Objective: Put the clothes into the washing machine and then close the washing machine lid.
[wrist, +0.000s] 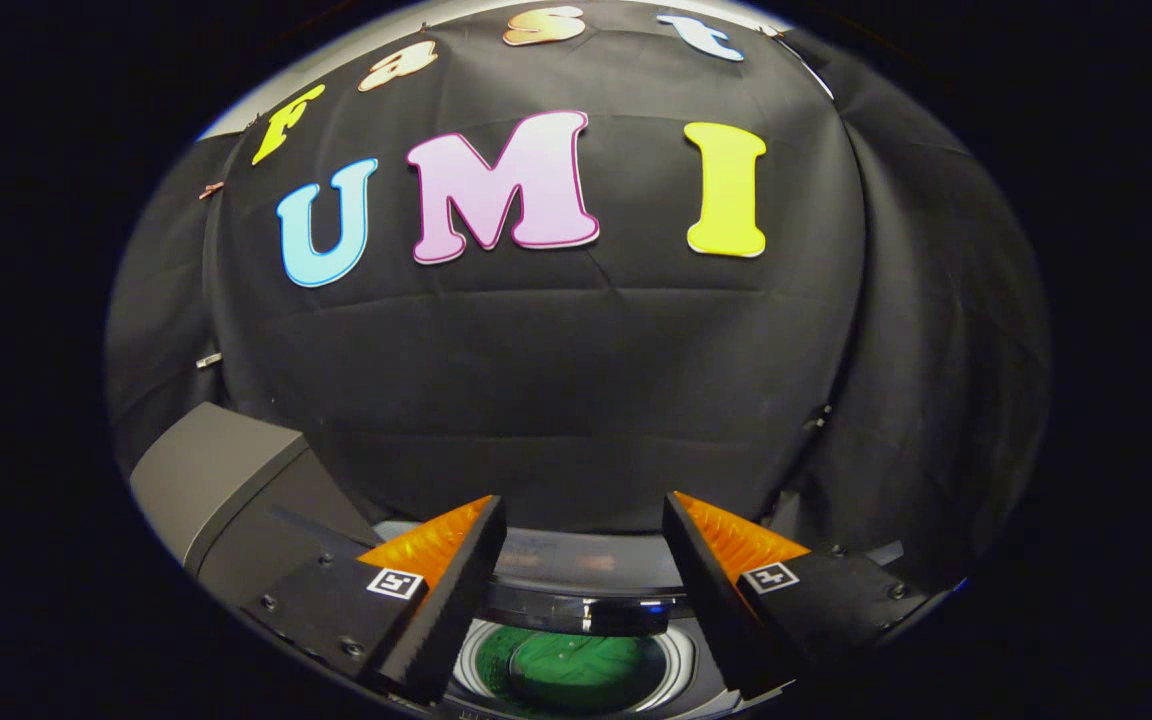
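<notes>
Hovering over the washing machine (576,575), jaws spread wide and holding nothing.
Green clothes (576,672) sit down in the drum at 6 o'clock, between the fingers; the raised lid (221,480) stands at 8 o'clock. Risk: swinging left too low could clip that lid instead of catching it cleanly.

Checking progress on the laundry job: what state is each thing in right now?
claw: open, fingers apart, holding nothing.
washing machine: lid looks open; the drum shows below, between the fingers.
green cloth: lying inside the drum.
grey box: beside the machine; state cannot be told.
</notes>
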`<control>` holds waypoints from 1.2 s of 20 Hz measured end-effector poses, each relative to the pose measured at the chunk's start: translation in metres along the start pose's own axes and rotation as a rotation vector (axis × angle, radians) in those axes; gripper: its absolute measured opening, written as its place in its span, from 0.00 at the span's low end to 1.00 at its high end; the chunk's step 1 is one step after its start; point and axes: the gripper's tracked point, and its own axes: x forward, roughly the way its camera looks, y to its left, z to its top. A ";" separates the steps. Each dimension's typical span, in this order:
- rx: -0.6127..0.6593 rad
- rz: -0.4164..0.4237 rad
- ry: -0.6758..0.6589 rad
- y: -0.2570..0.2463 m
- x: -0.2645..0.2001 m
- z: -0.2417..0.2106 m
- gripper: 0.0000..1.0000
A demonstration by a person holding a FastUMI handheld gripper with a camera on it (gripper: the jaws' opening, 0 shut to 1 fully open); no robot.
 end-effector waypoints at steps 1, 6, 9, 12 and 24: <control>0.003 -0.004 0.003 0.000 -0.002 -0.002 0.99; -0.020 -0.008 0.041 0.005 -0.017 -0.016 0.99; -0.018 -0.010 0.014 0.025 -0.047 -0.025 0.99; -0.030 -0.002 -0.028 0.049 -0.069 -0.012 0.99; 0.005 0.023 -0.240 0.141 -0.136 0.056 0.99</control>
